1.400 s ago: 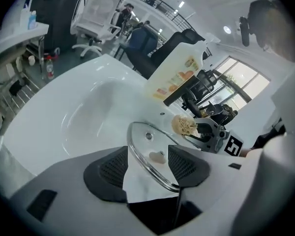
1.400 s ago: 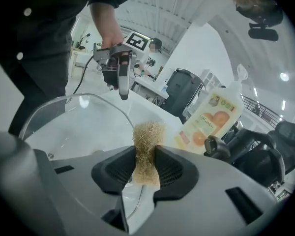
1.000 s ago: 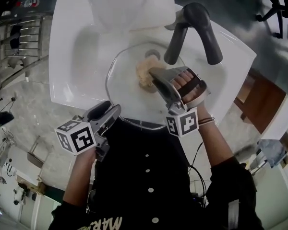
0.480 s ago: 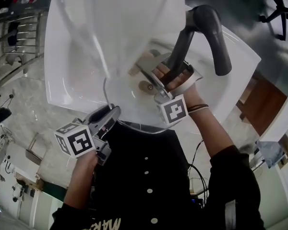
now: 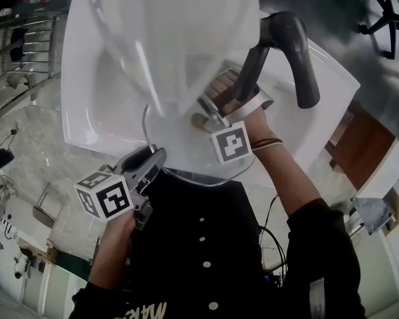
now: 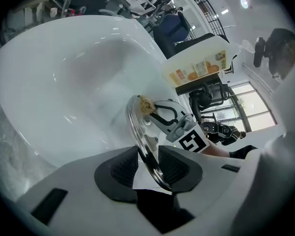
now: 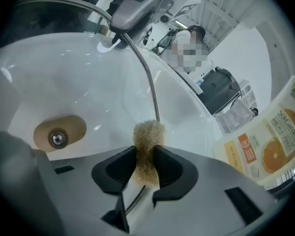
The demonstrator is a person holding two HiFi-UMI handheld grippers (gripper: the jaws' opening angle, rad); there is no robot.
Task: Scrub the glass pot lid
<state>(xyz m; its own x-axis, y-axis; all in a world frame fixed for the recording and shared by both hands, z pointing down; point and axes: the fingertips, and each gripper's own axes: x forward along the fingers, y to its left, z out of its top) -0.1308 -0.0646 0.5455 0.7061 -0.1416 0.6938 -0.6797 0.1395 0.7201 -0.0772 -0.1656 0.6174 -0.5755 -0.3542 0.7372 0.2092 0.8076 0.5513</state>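
1. Step in hand, by my reading: the scrubbing itself. The glass pot lid (image 6: 136, 132) is held up on edge over the sink (image 5: 93, 105), and the scrub pad (image 7: 148, 134) is at its rim.
2. Left tool (image 5: 154, 158): its jaws have just been closing. The lid's metal rim stands between the pads and is pinched there, so this tool carries the lid by its near edge, about 6 o'clock of the lid in the head view.
3. Right tool (image 5: 209, 111): clamped on the tan, fibrous pad, which pokes out past the tips. The pad meets the rim on the far side from the left grip, near 12 o'clock of the lid. I cannot tell whether it also touches the glass.
4. Place: the lid hangs over the basin's near half. The dark faucet (image 5: 279, 38) stands at 2 o'clock of the sink, just beyond the right hand (image 5: 253, 119).
5. Pose: the left hand (image 5: 123, 221) comes in from 7 o'clock, its tool angled down and forward. The right hand reaches in from 4 o'clock, its tool tipped down into the basin.
6. Next move, as I judge it: rub the pad along the rim and across the glass with firm pressure — the left grip must brace against that push. A wet rim could twist between the pads, and the faucet leaves little elbow room.
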